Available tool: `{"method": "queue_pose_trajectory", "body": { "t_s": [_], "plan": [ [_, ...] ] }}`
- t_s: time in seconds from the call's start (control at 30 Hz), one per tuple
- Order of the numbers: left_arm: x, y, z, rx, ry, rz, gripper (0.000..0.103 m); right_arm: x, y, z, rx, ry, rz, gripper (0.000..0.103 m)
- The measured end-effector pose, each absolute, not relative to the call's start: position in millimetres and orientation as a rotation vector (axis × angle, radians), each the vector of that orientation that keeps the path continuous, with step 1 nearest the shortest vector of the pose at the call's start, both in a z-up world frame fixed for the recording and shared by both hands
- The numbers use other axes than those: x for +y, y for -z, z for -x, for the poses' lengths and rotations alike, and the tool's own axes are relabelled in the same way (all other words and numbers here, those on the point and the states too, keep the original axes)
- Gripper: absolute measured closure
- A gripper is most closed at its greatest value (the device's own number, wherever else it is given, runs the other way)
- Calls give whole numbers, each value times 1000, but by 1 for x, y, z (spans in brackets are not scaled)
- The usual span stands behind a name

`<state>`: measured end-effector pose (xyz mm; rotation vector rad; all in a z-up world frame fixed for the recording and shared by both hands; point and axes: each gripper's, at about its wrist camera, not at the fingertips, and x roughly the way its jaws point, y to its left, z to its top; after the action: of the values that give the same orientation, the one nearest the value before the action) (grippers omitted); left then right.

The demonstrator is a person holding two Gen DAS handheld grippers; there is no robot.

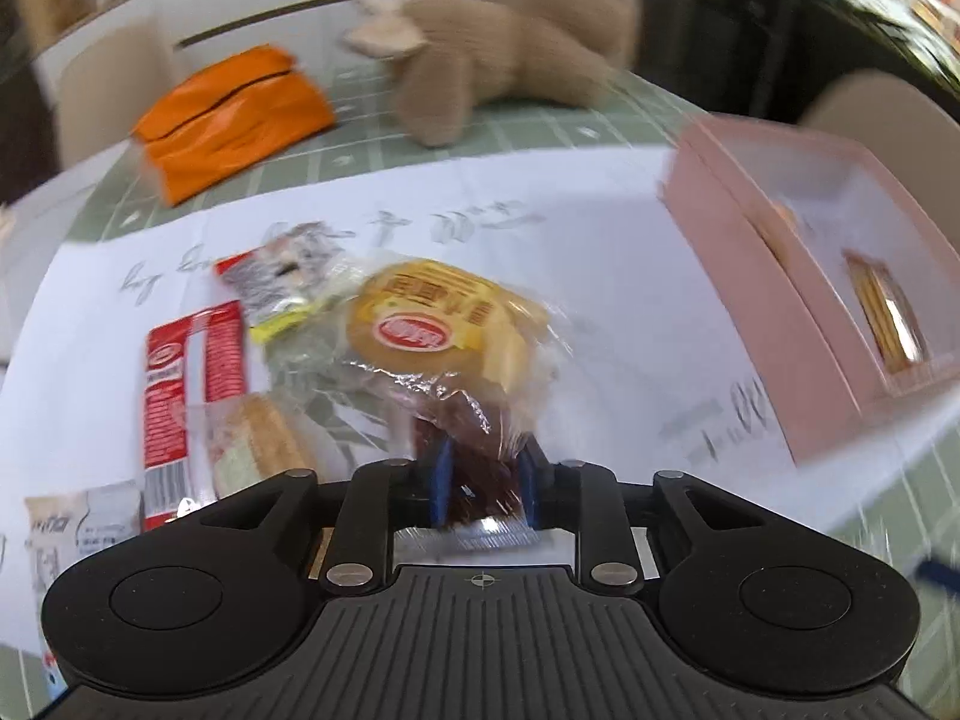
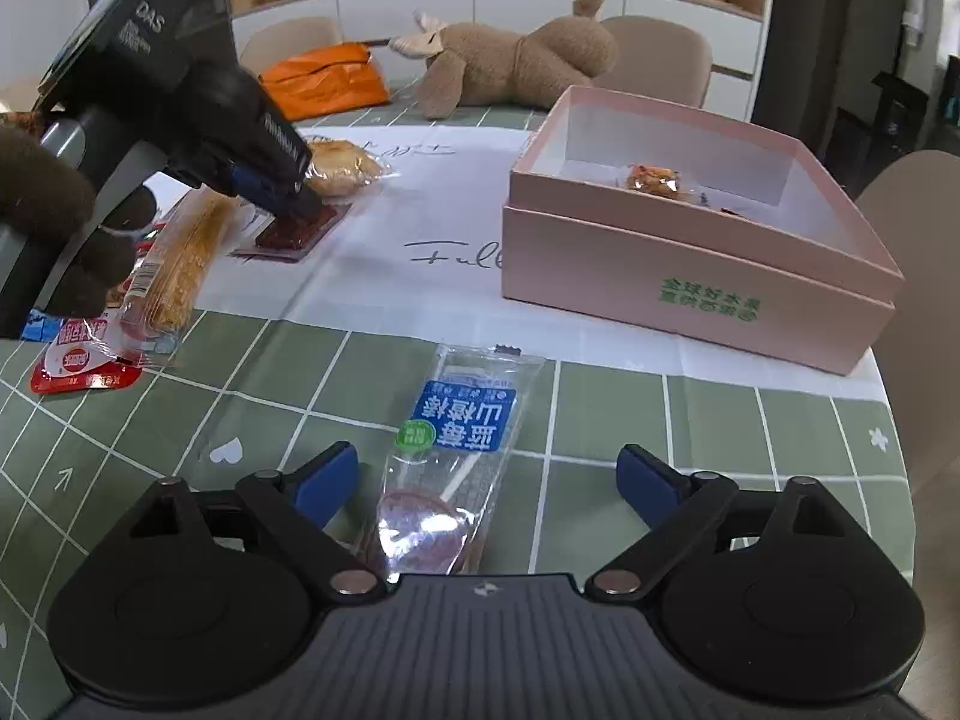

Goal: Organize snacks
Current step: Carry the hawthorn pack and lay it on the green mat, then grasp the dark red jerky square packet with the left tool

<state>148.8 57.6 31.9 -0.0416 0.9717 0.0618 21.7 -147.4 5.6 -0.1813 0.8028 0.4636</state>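
The white paper sheet (image 2: pixel 384 276) on the bench carried handwriting that read "Ful", cut off by the pink box (image 2: pixel 690 294). That box's front wall bore green Chinese print, upside down and too small to read. The lollipop wrapper (image 2: pixel 462 414) had a blue label reading 蓝莓山楂棒, inverted. The left gripper's body (image 2: pixel 150 24) showed "DAS". Other packet print was blurred.

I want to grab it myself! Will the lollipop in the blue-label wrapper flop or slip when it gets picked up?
The lollipop lies flat between the open right gripper. Its clear wrapper looks thin and shiny, so it may slip and crinkle. The round candy and stick probably stay stiff, and it looks light. Pinching the candy end seems safest.
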Motion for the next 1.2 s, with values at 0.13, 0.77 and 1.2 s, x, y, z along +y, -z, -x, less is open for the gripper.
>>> {"method": "queue_pose_trajectory", "body": {
  "t_s": [0.13,0.77,1.2],
  "plan": [
    [48,-32,-130,966,-1,-11,77,-149,-4,-18,782,-449,169,7],
    [53,-33,-115,966,-65,152,75,-151,-1,-15,766,-438,159,1],
    [29,-35,-95,939,3,52,61,-151,-1,-15,765,-440,159,0]
  ]
}}
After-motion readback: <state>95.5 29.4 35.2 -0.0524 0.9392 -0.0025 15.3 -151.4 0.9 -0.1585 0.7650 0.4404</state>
